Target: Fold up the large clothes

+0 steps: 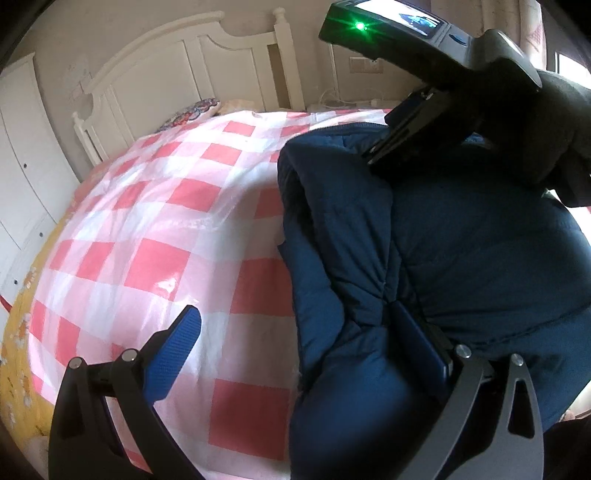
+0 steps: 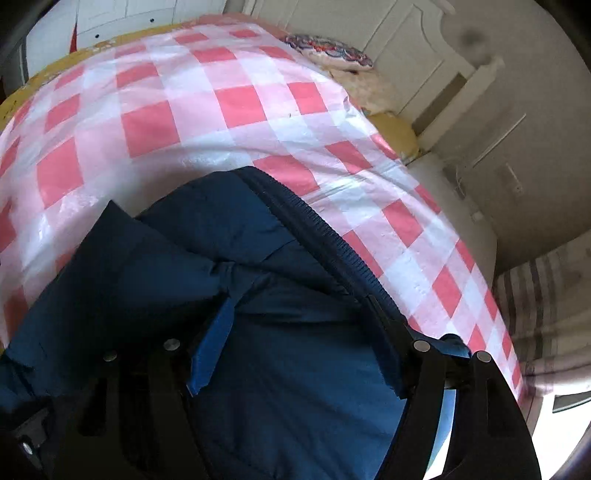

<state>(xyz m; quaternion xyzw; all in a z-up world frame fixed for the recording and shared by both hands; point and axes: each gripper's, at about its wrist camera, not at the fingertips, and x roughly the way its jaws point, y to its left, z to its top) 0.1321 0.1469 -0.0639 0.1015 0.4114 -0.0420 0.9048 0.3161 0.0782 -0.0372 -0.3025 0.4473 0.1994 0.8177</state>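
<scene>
Navy padded jacket [image 1: 461, 240], the garment to be folded, lay bunched on the near right part of the pink-and-white checked cover [image 1: 166, 221] of the bed, with the white headboard [image 1: 184, 55] at the far side. Your left gripper [image 1: 295, 314] stood with its jaws wide apart. One finger was dug into a pucker of the jacket's near fold and the other hung free over the bare cover to the left, so nothing was clamped. Your right gripper [image 2: 299, 295], carried by a gloved hand [image 1: 554, 122], sat over the jacket's far edge beside the ribbed zip line [image 2: 332, 236]. Its jaws were also set wide with thick fabric filling the gap, and whether the pads pressed on that fabric could not be told. The step in hand appeared to be an early fold: both tools placed along one edge, the garment not yet squared or flattened. The next move probably called for you to bring both pairs of jaws together on that one edge and carry it across evenly, since padded cloth springs back. No brand, label or legible writing was visible. The small screen [image 1: 406, 14] above the right gripper showed only an indistinct picture, with a green light [image 1: 359, 26] beside it.
</scene>
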